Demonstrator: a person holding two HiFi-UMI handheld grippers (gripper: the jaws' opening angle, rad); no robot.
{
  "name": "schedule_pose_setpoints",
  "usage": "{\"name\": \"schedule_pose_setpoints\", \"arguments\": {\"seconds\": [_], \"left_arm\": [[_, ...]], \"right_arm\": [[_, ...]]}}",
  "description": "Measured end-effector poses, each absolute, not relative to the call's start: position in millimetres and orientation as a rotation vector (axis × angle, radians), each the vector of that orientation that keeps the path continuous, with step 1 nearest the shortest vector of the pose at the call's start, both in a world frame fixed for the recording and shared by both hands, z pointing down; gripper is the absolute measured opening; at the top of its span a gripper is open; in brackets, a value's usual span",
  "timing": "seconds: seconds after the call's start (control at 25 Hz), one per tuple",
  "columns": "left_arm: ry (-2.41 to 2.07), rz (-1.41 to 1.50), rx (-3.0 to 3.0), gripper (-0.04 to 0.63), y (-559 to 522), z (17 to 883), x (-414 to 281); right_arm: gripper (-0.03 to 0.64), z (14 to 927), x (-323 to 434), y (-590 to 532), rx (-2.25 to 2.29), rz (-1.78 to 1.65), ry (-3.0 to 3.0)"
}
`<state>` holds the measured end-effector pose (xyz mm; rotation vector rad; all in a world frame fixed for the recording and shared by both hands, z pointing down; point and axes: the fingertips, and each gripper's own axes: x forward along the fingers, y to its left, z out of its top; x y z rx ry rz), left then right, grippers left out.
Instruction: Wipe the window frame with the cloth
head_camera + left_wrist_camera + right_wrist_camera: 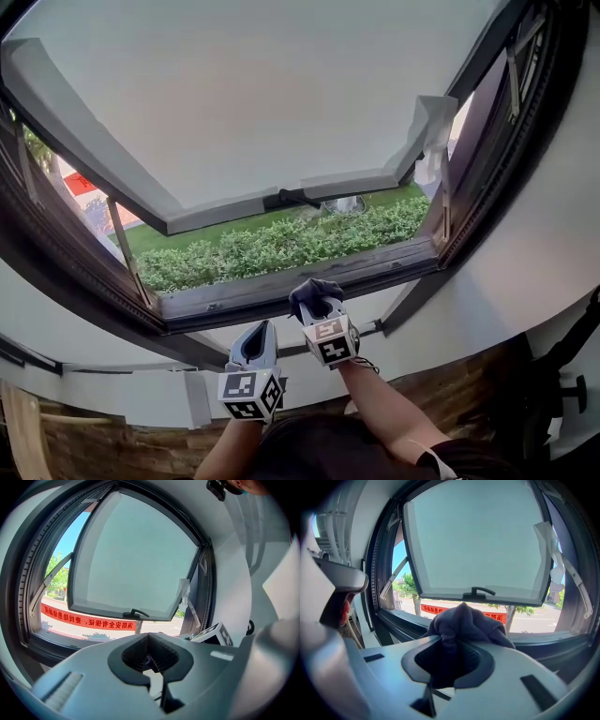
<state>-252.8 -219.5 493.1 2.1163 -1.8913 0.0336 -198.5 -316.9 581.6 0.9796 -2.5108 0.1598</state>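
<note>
**Cloth held at the bottom rail, wipe not yet started**

Your right gripper [322,316] has its fingers pinching the dark cloth [314,291], which bunches out past the tips toward 12 o'clock. The bottom rail of the window frame [234,292] lies just beyond the cloth at 12 o'clock; whether they touch, I cannot tell. The rail's long axis runs roughly 9 to 3 o'clock and rises a little to the right, so the stroke should probably follow that line. Your left gripper [255,345] hangs lower, at 7 o'clock from the right one, with its fingers pressed together on nothing. The right gripper is nearer the rail.
</note>
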Motion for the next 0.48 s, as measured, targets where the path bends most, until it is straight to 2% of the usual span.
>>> {"name": "schedule_pose_setpoints", "arguments": {"seconds": [0.48], "left_arm": [[-1.770, 0.072, 2.214, 0.009, -253, 497, -189]], "right_arm": [[0.064, 579, -121, -351, 1.161, 0.241, -2.453]]}}
